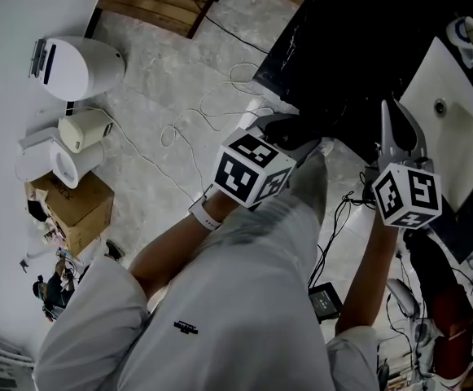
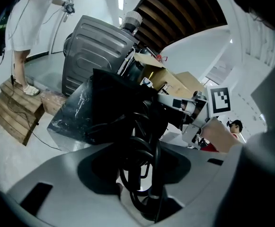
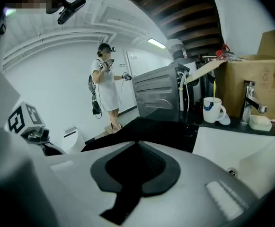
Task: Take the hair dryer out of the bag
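Note:
My left gripper (image 1: 295, 130) (image 2: 142, 167) is shut on a black hair dryer; its coiled black cord (image 2: 139, 143) bunches between the jaws. The dryer's body merges with the dark mass of the black bag (image 2: 110, 98) just beyond, so I cannot tell how much of it is clear of the bag. My right gripper (image 1: 399, 127) (image 3: 136, 148) points at the dark counter beside the sink, jaws shut on a fold of the black bag (image 3: 146, 126). A strip of the fabric hangs from between its pads.
A white sink (image 1: 456, 133) with a faucet (image 3: 249, 99) and a mug (image 3: 213, 109) lies to the right. A metal washing machine (image 3: 157, 96) stands behind the counter. On the floor are a toilet (image 1: 77, 68), a cardboard box (image 1: 77, 206) and loose cables (image 1: 195, 125). A person in white (image 3: 106, 86) stands far off.

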`<state>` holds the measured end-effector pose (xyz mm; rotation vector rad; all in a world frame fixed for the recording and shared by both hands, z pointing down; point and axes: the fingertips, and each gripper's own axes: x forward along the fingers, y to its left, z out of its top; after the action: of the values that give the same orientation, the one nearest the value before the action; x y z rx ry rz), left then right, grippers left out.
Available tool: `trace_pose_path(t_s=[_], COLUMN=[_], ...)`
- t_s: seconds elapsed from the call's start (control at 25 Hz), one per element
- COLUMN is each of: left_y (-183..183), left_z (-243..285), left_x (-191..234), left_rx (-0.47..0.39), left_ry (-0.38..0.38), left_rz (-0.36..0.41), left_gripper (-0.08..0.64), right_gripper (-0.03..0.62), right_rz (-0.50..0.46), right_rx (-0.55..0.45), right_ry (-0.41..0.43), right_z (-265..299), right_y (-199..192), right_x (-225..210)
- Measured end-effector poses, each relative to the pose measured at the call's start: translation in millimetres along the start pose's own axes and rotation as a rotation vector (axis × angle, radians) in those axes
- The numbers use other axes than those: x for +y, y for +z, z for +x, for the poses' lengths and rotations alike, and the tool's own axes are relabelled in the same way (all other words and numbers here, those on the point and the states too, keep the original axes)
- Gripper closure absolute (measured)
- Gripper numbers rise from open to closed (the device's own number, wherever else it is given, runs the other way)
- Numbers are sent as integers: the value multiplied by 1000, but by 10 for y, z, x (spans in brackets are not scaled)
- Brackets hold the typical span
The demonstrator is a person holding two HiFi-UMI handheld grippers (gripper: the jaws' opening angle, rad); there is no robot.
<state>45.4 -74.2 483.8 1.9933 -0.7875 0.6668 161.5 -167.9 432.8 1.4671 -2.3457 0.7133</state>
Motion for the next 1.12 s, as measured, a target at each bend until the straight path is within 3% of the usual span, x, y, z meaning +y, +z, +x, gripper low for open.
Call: trace_pose_path(t_s=[0.24, 0.8, 1.12], left_y=[-162, -541, -755], left_z=[-154, -493, -660], left_x=[-7, -244, -483], left_rx=[7, 82, 117], left_ry=[-73, -187, -236], left_rz=[16, 126, 154], left_gripper=[368, 371, 373], right_gripper=[563, 558, 528], right_rz=[-25, -50, 14], right_rx=[3, 87, 207], right_ry=[-46, -39, 97], right_z=[0, -63, -190], right_y=[37, -37, -119], right_x=[-68, -92, 32])
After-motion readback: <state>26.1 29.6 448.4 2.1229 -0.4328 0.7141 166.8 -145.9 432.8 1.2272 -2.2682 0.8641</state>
